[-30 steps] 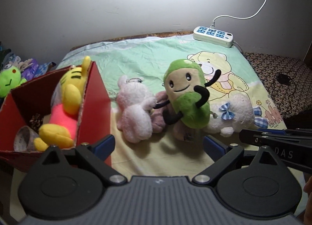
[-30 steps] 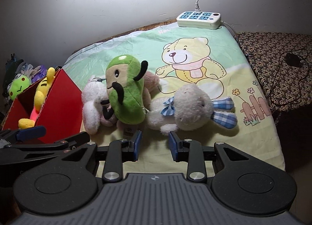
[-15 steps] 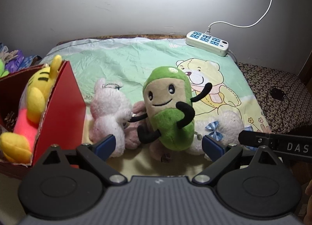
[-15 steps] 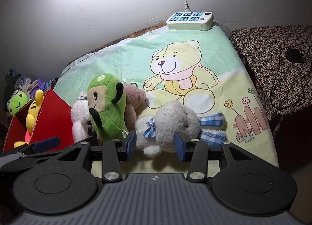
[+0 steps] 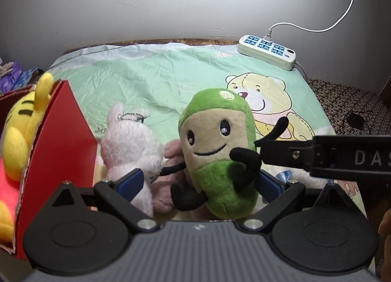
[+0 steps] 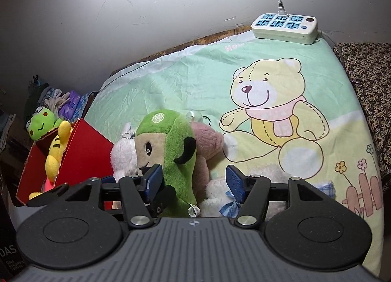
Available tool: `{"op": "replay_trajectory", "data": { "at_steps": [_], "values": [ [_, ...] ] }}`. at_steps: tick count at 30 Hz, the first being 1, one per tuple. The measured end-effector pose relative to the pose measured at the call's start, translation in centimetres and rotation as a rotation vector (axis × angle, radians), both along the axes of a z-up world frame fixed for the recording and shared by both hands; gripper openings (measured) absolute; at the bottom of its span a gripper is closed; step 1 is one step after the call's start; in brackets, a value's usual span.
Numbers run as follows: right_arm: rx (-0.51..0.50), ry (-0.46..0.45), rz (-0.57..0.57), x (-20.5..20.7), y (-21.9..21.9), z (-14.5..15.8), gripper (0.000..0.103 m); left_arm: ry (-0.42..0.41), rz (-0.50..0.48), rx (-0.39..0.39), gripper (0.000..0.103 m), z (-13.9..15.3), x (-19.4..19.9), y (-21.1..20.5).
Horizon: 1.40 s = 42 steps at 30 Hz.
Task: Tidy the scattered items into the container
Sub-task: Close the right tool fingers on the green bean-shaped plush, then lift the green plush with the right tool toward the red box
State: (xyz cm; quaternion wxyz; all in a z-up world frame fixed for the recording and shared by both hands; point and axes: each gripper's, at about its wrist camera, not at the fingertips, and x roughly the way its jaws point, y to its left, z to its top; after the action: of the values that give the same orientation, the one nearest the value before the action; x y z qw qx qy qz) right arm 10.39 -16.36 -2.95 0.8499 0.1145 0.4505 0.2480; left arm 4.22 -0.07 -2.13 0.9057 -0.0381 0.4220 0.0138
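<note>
Both grippers have closed in on the toy pile since a second ago: the toys fill far more of each frame, and the red box (image 5: 61, 150) has slid to the left edge of the left wrist view; the right gripper (image 6: 194, 179) had its jaws nearly together and they are opening now, blue pads either side of the green toy's back and the pink plush, no pressing seen; the left gripper (image 5: 199, 181) has jaws spread wide, pads flanking the pile, touching or not I cannot tell. My read: a grasp is being set up, nothing lifted yet.

Left to right in the left wrist view: red box, stiff cardboard, flat walls, torn white edge, at far left; yellow striped toy (image 5: 19, 135) already inside it, soft and rounded; white fluffy toy (image 5: 132, 145) just beside the box, shaggy pile, bead chain on top; pink plush (image 5: 171, 154) squashed behind; green bean-shaped toy (image 5: 217, 150) at centre, upright, short fleece, tan face, thin black limbs; white bunny with a blue bow (image 6: 220, 191) low at right, mostly hidden.

All on a bed sheet (image 5: 151, 81), thin, creased, bear print; hard plastic power strip (image 5: 266, 52) upper right.
</note>
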Motion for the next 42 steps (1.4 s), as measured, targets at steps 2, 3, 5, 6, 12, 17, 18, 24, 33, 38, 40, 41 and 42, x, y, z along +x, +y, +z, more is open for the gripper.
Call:
{"op": "replay_trajectory", "data": {
  "at_steps": [2,3,5,6,12,17,18,24,33,38,40,41,42],
  "values": [
    [0.011,-0.003,0.022,0.5,0.6,-0.3,0.065,0.0,-0.01,0.008,0.1,-0.3,0.5,-0.1],
    [0.016,-0.006,0.03,0.9,0.8,-0.5,0.066,0.004,-0.014,0.005,0.101,-0.5,0.7,0.0],
    [0.017,-0.01,0.028,1.4,1.1,-0.9,0.066,0.015,-0.025,-0.019,0.101,-0.9,1.2,0.0],
    [0.016,-0.005,0.033,1.7,1.2,-1.1,0.066,0.018,-0.029,-0.028,0.1,-1.0,1.4,0.0],
    [0.07,0.017,0.071,2.4,1.9,-1.9,0.065,0.021,-0.042,-0.054,0.09,-1.3,2.1,0.2],
    [0.124,0.067,0.14,2.5,3.2,-2.6,0.06,0.08,-0.047,-0.069,0.071,-2.6,2.6,0.1],
    [0.139,0.073,0.145,2.4,3.3,-2.6,0.057,0.08,-0.045,-0.074,0.07,-2.6,2.6,0.2],
    [0.158,0.09,0.131,2.2,2.7,-2.4,0.053,0.068,-0.066,-0.067,0.066,-2.1,2.0,-0.1],
    [0.186,0.112,0.083,0.0,0.6,-1.1,0.052,0.046,-0.132,-0.022,0.065,-0.7,-0.3,-2.1],
    [0.194,0.134,0.058,-1.7,-0.2,-0.8,0.052,0.06,-0.155,-0.015,0.066,-0.3,-1.9,-2.8],
    [0.199,0.146,0.048,-2.3,-0.5,-0.8,0.052,0.066,-0.16,-0.012,0.066,-0.2,-2.6,-3.0],
    [0.2,0.148,0.045,-2.6,-0.6,-0.8,0.052,0.069,-0.161,-0.011,0.066,-0.2,-2.9,-3.1],
    [0.199,0.148,0.043,-3.0,-0.6,-0.7,0.052,0.071,-0.163,-0.009,0.066,-0.1,-3.2,-3.2]
  ]
}}
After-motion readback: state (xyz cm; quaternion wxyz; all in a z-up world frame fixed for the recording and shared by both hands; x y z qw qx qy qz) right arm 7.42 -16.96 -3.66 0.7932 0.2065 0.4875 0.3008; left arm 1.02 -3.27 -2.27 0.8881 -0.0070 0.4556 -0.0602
